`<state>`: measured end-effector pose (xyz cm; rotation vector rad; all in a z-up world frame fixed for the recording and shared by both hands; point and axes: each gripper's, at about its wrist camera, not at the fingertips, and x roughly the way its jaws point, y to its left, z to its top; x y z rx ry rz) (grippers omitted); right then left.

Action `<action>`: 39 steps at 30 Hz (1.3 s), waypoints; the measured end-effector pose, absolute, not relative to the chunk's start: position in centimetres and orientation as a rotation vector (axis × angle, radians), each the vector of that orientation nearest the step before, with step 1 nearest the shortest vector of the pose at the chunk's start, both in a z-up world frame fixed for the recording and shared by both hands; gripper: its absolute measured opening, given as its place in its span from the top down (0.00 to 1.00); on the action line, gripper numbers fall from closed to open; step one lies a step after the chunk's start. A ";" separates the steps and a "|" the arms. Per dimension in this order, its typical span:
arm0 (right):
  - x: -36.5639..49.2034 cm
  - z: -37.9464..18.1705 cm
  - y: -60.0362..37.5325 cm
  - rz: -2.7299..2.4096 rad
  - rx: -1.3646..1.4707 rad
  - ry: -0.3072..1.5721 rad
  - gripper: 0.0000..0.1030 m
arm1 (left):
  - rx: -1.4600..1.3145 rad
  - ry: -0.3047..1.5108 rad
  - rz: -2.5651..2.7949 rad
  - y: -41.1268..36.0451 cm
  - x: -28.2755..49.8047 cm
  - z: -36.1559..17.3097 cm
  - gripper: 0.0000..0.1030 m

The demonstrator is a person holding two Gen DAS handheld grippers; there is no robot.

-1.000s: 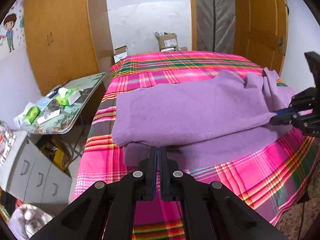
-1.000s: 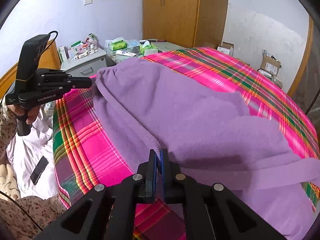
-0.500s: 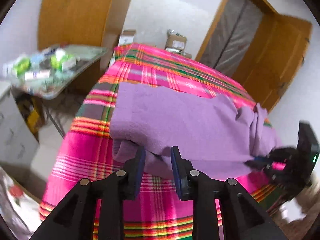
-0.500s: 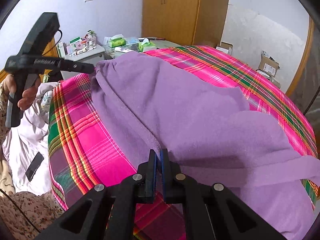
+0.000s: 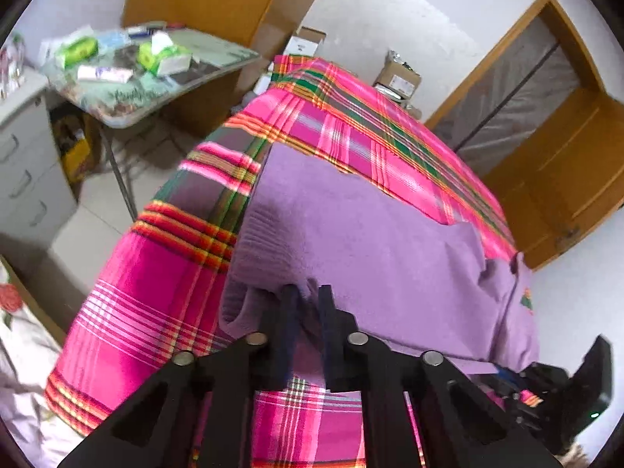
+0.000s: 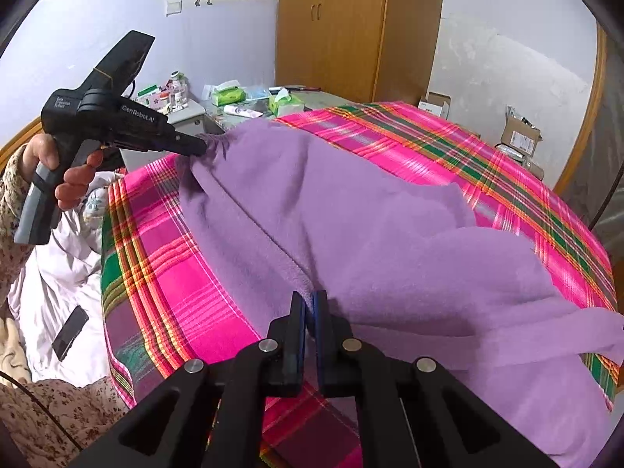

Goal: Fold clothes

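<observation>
A purple fleece garment (image 5: 370, 241) lies spread over the bed's pink plaid cover (image 5: 163, 273). In the left wrist view my left gripper (image 5: 308, 296) has its fingers closed on the garment's ribbed near corner, with fabric between them. The right wrist view shows that left gripper (image 6: 199, 147) held in a hand, the purple garment (image 6: 370, 214) puckered at its tip and lifted off the cover. My right gripper (image 6: 309, 308) is shut on a fold at the garment's near edge. It also appears as the right gripper (image 5: 503, 374) at the lower right of the left wrist view.
A folding table (image 5: 128, 78) with tissue packs and a grey drawer cabinet (image 5: 23, 163) stand beside the bed. A wooden wardrobe (image 6: 331, 31), cardboard boxes (image 5: 401, 78) and a door (image 5: 565, 156) line the walls. A dark phone (image 6: 70, 331) lies on white bedding.
The left gripper opened half a second ago, moved onto the garment's corner and closed on it, raising that corner. The right gripper stayed shut on its fold.
</observation>
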<state>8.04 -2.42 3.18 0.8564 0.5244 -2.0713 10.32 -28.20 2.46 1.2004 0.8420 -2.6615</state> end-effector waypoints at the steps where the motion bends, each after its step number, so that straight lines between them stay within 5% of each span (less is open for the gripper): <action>1: 8.0 3.4 -2.3 -2.073 0.853 0.518 0.96 | 1.183 0.820 -2.667 -27.9 10.5 2.8 0.96; 20: 7.6 1.9 -1.3 -2.026 0.944 0.469 0.95 | 1.148 0.694 -2.576 -27.2 13.1 2.2 0.97; 26: 7.1 2.7 1.1 -2.055 0.960 0.316 0.95 | 1.046 0.661 -2.615 -25.4 13.7 4.0 0.85; 39: 2.5 3.6 16.2 -2.482 1.028 -0.116 0.94 | 1.071 0.515 -2.902 -15.1 10.9 5.5 0.77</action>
